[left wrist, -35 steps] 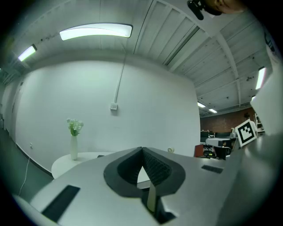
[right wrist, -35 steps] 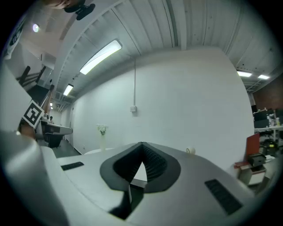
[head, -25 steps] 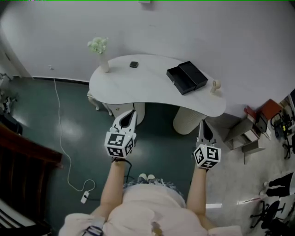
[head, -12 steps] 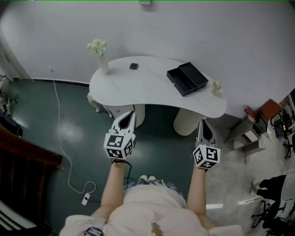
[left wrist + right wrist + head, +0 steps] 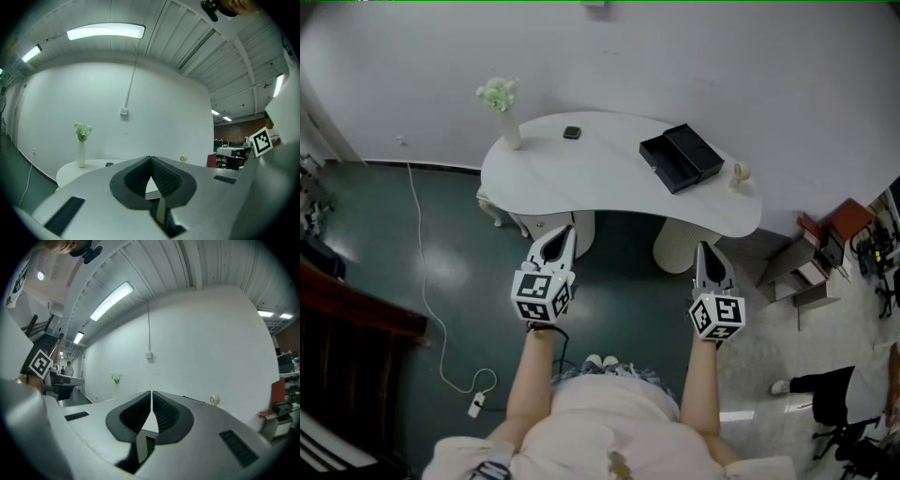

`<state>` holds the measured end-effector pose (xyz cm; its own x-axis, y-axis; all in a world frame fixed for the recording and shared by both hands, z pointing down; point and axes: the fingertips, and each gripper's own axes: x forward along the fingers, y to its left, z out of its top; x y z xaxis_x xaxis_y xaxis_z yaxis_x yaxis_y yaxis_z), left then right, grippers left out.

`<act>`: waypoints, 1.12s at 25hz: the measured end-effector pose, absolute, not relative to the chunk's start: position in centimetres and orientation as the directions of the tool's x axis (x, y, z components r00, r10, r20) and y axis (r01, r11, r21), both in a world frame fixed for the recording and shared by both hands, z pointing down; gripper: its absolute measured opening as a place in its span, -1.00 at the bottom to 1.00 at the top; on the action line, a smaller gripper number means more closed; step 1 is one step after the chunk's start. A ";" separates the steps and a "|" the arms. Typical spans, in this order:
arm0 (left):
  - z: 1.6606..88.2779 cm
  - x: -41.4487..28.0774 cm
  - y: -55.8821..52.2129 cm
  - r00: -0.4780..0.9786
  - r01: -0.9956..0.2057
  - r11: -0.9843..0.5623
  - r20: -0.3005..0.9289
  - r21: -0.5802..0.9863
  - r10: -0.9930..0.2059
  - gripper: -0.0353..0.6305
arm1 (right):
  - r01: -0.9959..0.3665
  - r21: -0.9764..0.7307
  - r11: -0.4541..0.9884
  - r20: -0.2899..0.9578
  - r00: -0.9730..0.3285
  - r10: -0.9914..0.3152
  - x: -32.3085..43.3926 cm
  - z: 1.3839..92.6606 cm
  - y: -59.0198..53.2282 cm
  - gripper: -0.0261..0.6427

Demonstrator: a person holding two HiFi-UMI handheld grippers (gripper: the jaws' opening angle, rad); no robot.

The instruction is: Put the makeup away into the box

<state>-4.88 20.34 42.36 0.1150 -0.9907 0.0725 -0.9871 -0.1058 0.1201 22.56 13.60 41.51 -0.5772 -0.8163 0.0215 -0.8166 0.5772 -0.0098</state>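
An open black box (image 5: 680,157) lies on the right part of a white curved table (image 5: 600,183). A small dark makeup compact (image 5: 572,133) rests near the table's back left. A small cream round item (image 5: 738,173) stands at the table's right end. My left gripper (image 5: 560,236) is shut and empty, held level in front of the table's near edge. My right gripper (image 5: 706,255) is also shut and empty, below the table's right side. In the left gripper view the jaws (image 5: 151,161) meet; in the right gripper view the jaws (image 5: 151,397) meet too.
A white vase with pale flowers (image 5: 503,108) stands at the table's left end. A white cable with a plug (image 5: 471,401) trails over the dark green floor at left. Shelves and clutter (image 5: 825,253) sit at right, and a person's legs (image 5: 825,389) show at lower right.
My right gripper has drifted slightly left and toward the table. The left gripper has stayed put. A person at the lower right has walked further into view.
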 end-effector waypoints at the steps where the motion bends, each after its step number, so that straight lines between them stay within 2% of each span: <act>1: 42.4 -4.9 20.4 0.116 -0.987 -0.106 0.073 0.121 -0.991 -0.82 | -0.807 -0.015 0.590 0.016 -0.590 -0.807 22.2 41.4 13.7 -0.82; 6: 42.6 -5.3 20.6 0.122 -0.986 -0.111 0.080 0.126 -0.989 -0.82 | -0.804 -0.020 0.595 -0.041 -0.594 -0.804 21.0 40.6 14.0 0.18; 10: 43.0 -5.9 20.8 0.125 -0.985 -0.113 0.087 0.130 -0.988 -0.82 | -0.821 -0.060 0.568 -0.067 -0.565 -0.822 20.9 40.4 13.9 0.53; 14: 43.3 -6.7 20.9 0.129 -0.985 -0.117 0.088 0.128 -0.988 -0.82 | -0.829 -0.073 0.555 -0.055 -0.552 -0.832 20.5 40.9 13.7 0.60; 28: 44.9 -8.9 19.2 0.158 -0.982 -0.145 0.109 0.121 -0.981 -0.82 | -0.846 -0.106 0.522 -0.054 -0.519 -0.853 19.0 41.9 12.4 0.60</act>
